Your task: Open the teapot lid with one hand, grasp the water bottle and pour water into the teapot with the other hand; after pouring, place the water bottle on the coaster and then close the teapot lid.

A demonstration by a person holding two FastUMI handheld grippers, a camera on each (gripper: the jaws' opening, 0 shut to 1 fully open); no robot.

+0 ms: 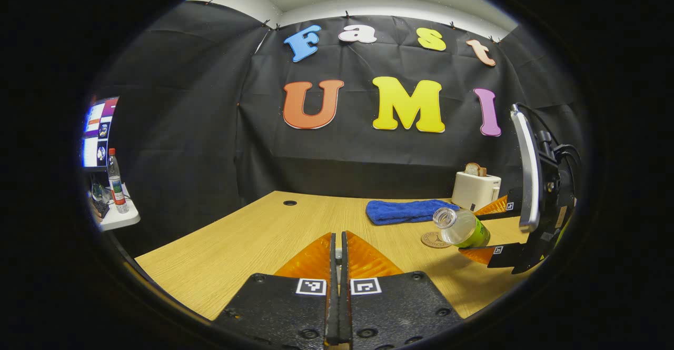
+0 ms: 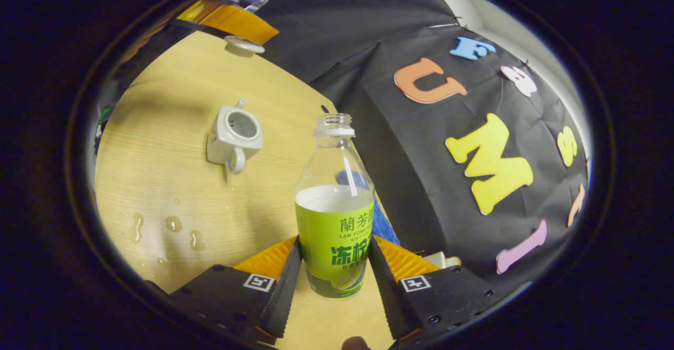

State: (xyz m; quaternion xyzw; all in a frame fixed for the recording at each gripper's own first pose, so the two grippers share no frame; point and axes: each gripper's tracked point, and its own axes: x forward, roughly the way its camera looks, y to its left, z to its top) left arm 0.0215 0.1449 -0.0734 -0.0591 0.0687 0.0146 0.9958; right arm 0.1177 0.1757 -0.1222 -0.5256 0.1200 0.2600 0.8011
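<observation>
Green-labelled and uncapped, the water bottle (image 2: 335,208) sits clamped between my right gripper (image 2: 334,266) fingers, both pressing on its label from either side. It is partly full, the water line level with the top of the label. In the left gripper view I see that same bottle (image 1: 462,227) tilted, its open mouth pointing toward the table's middle, held above the round coaster (image 1: 434,240) on the wooden table (image 1: 253,234).

From the right gripper view the white teapot (image 2: 233,135) stands on the table with its top open, well apart from the bottle. Several water drops (image 2: 174,223) lie on the wood nearer to me. At the top of that view the other gripper holds a small pale disc that I take for the teapot lid (image 2: 244,45), though it is too distorted there to be sure.

My left gripper (image 1: 337,258) fingers are drawn nearly together, with something thin and pale barely visible between them. A blue cloth (image 1: 405,211) and a toaster (image 1: 475,188) rest toward the back of the table.
</observation>
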